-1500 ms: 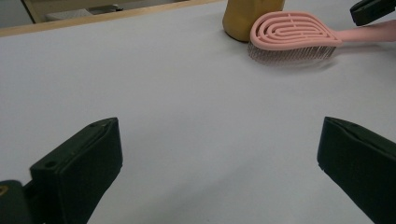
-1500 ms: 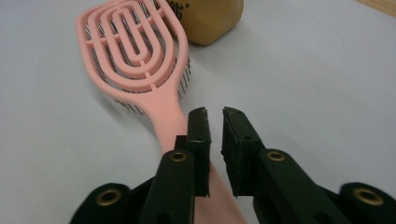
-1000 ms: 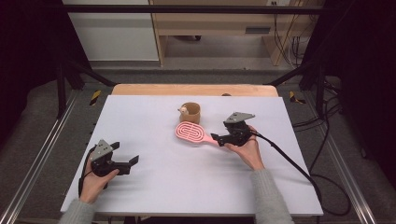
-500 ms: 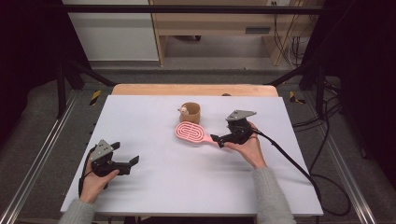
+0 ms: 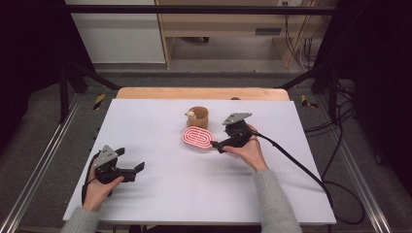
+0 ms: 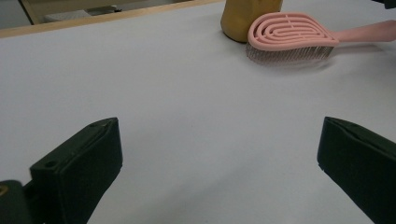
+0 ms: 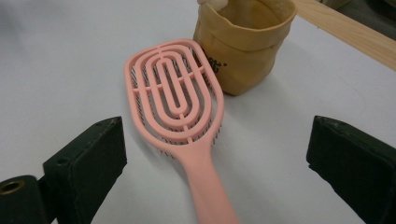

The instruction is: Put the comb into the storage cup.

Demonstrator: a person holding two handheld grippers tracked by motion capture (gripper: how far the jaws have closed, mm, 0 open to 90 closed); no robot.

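Pink hairbrush (image 7: 175,100) — looped open-ribbed head, bristles down — lies untouched between the right gripper's (image 7: 215,154) spread jaws, which have just been opening.

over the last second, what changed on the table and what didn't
The right gripper has just been opening its jaws: they now stand wide on either side of the pink hairbrush handle without pressing it, so the brush is let go and lies bristles down on the white table. That hand has edged back slightly from the brush. The brush, the tan cup beside it and the open left gripper stayed as they were.
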